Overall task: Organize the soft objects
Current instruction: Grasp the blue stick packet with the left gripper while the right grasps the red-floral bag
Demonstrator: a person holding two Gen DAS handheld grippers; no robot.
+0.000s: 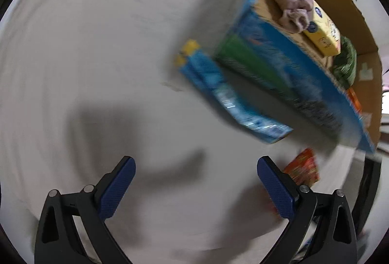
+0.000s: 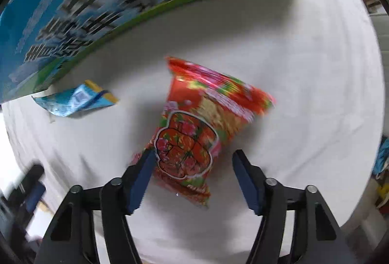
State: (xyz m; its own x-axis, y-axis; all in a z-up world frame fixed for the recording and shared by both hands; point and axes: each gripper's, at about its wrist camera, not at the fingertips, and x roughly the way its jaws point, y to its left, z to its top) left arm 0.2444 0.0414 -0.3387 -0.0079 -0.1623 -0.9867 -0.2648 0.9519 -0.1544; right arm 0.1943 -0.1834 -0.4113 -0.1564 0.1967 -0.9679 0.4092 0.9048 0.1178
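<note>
A red snack bag (image 2: 194, 132) lies on the white cloth, its near end between the fingers of my right gripper (image 2: 194, 159), which is open around it. The bag also shows in the left wrist view (image 1: 302, 168), just right of my left gripper (image 1: 195, 166), which is open and empty above the cloth. A blue and yellow packet (image 1: 218, 86) lies beside the cardboard box (image 1: 279, 64); it also shows in the right wrist view (image 2: 75, 100). Inside the box lie a pink plush toy (image 1: 290, 0), a yellow pack (image 1: 323, 33) and a green item (image 1: 346, 60).
The box's blue and green printed wall (image 2: 97, 9) stands close behind the red bag. The white cloth (image 1: 97, 45) covers the table. The table edge runs at the right of the right wrist view (image 2: 374, 118). The views are motion-blurred.
</note>
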